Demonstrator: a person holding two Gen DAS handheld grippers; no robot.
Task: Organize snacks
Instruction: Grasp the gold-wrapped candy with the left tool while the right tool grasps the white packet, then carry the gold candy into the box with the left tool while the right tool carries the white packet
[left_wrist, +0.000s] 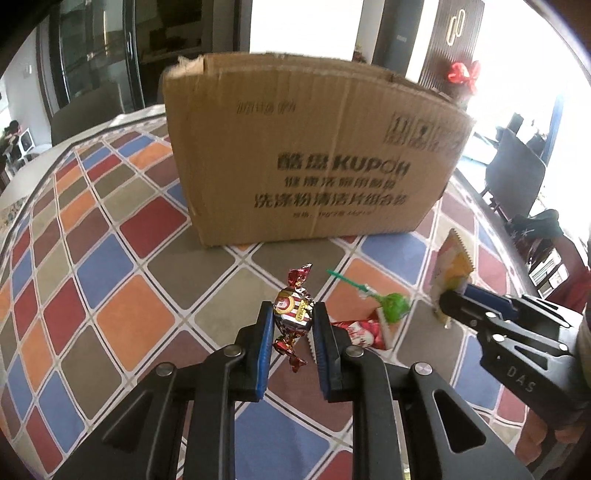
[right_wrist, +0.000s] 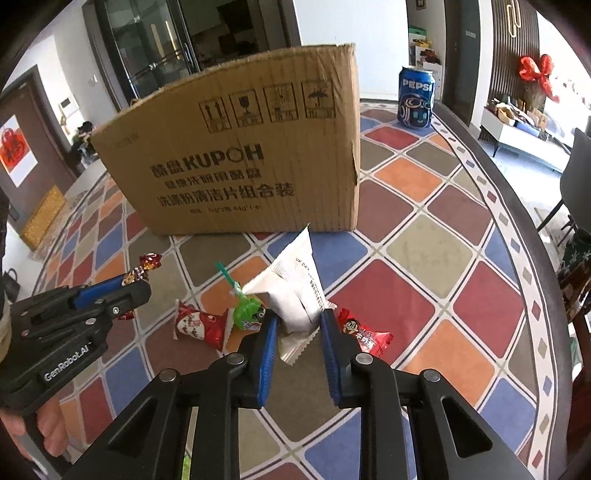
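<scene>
Cardboard box stands at 12 o'clock on tabletop. Left gripper jaws clamp foil-wrapped candy; right gripper jaws clamp white sachet.

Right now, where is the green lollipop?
The green lollipop lies on the tablecloth before the cardboard box, between both grippers, beside a red candy packet.

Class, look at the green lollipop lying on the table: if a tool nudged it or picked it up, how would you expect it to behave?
The green lollipop looks light, so a nudge would probably slide it across the tablecloth. Its round head may roll, though the thin stick likely makes it pivot instead. The stick seems stiff; the wrapped head might slip between pads.
</scene>
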